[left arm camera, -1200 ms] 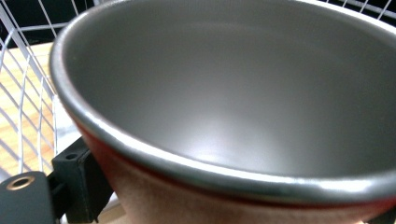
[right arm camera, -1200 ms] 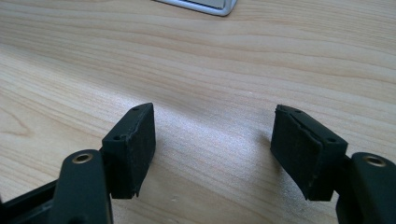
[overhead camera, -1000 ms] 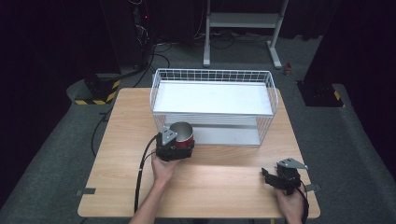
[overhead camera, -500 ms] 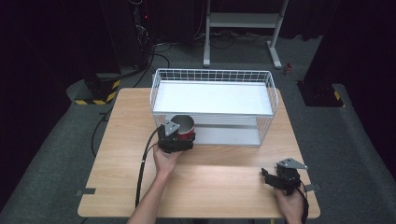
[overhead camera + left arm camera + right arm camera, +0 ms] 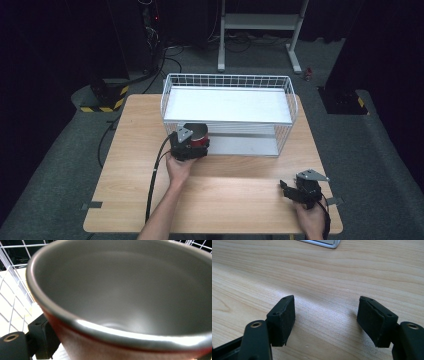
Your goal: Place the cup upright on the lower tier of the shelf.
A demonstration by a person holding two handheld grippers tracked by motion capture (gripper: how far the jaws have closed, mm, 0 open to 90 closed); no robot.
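A person's left tool (image 5: 190, 145) is clamped on a red cup (image 5: 198, 136) with a grey metal inside, holding it at the front edge of a white wire basket (image 5: 227, 80) on a wooden table (image 5: 125, 185). In the left gripper view the cup's open mouth (image 5: 130, 290) sits just ahead of the tool, with basket wires (image 5: 15, 290) beyond it. The right tool (image 5: 295, 192) rests low over bare table, well apart from the cup, its black pads (image 5: 284, 317) spread apart with nothing between them.

Red cup (image 5: 199, 136), white wire basket (image 5: 227, 82)
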